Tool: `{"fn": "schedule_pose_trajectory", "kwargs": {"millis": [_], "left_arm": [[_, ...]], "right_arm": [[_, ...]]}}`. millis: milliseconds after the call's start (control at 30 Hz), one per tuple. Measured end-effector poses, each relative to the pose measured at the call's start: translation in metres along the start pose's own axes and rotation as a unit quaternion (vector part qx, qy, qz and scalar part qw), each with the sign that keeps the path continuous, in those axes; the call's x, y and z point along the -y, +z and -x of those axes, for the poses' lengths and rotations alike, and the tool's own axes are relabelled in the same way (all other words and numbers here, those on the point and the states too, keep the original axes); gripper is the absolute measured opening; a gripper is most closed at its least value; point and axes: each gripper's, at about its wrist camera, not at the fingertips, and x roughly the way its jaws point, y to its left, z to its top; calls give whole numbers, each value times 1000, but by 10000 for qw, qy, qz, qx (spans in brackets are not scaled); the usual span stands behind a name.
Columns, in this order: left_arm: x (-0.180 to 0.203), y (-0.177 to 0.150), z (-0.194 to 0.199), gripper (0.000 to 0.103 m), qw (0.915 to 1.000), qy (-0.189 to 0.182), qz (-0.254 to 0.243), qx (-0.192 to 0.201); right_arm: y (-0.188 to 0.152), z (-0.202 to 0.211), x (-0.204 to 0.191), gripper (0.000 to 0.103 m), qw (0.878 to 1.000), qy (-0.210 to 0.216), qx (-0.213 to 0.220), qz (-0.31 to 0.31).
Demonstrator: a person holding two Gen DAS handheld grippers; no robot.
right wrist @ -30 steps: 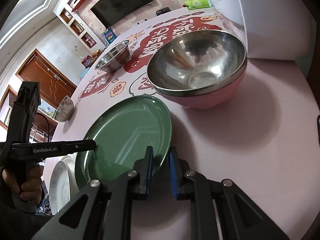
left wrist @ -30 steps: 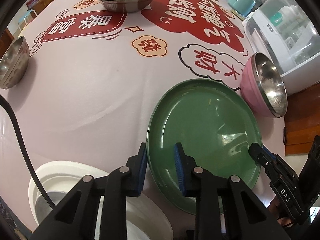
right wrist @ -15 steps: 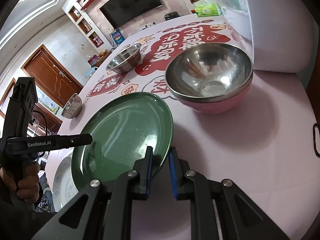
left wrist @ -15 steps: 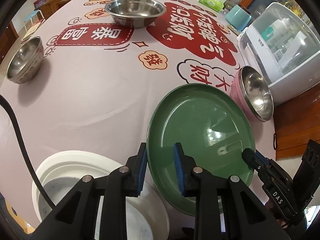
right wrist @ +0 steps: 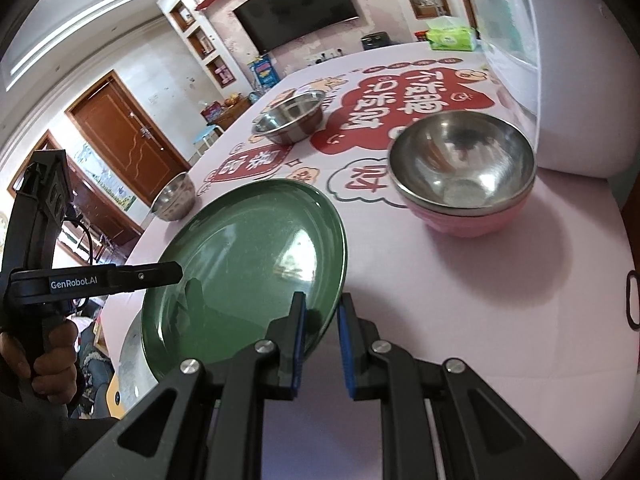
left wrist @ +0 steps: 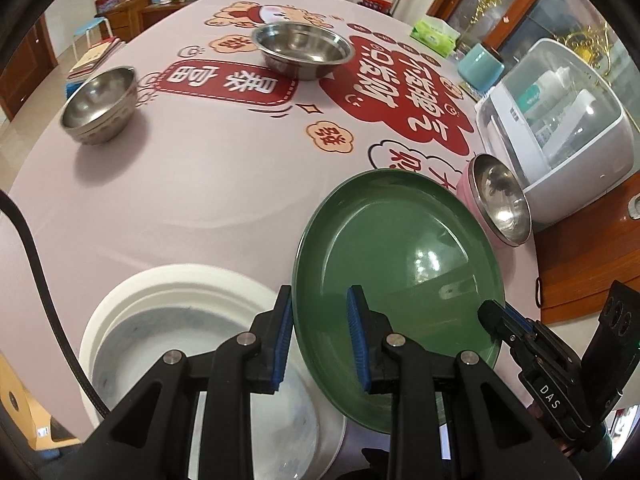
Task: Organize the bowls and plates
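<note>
Gripping the green plate [left wrist: 400, 264] from both sides, the two claws have it lifted and tilted above the pink tablecloth [left wrist: 180, 200]. The left gripper [left wrist: 320, 336] is clamped narrow on the plate's near-left rim, one blue pad outside the edge and one on the inner face. The right gripper [right wrist: 322, 340] pinches the opposite rim just as narrowly, its pads [right wrist: 297, 344] squeezing the edge, and from the left camera you can see it reaching in at the lower right [left wrist: 496, 318]. From the right camera, the left claw's finger [right wrist: 140, 276] sits on the far-left rim of the plate [right wrist: 248, 264], with the person's hand [right wrist: 52, 364] wrapped round the handle. Down below and to the left of the left claw lies a white plate [left wrist: 132, 312], and the green plate's near edge overhangs it. Ahead and to the right of the left claw sits a pink bowl with a steel bowl nested inside [left wrist: 500, 204], and beyond that a white domed appliance [left wrist: 560, 128]. Straight ahead of the left claw, well apart, stands a wide steel bowl [left wrist: 302, 50], and far off to the front left a smaller steel bowl [left wrist: 100, 104]. From the right claw, the pink bowl [right wrist: 468, 216] is ahead and to the right, close to the plate but not touching it.
</note>
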Motion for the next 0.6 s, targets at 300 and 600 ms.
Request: {"fn": "schedule_pose_trajectory", "kwargs": {"millis": [300, 600], "left_arm": [[-20, -25, 26, 24, 9995, 15, 239, 210], [-43, -47, 45, 25, 9987, 25, 405, 303]], "right_arm": [[-9, 11, -30, 17, 9991, 71, 6, 408], [-20, 14, -61, 18, 9972, 42, -61, 748]]}}
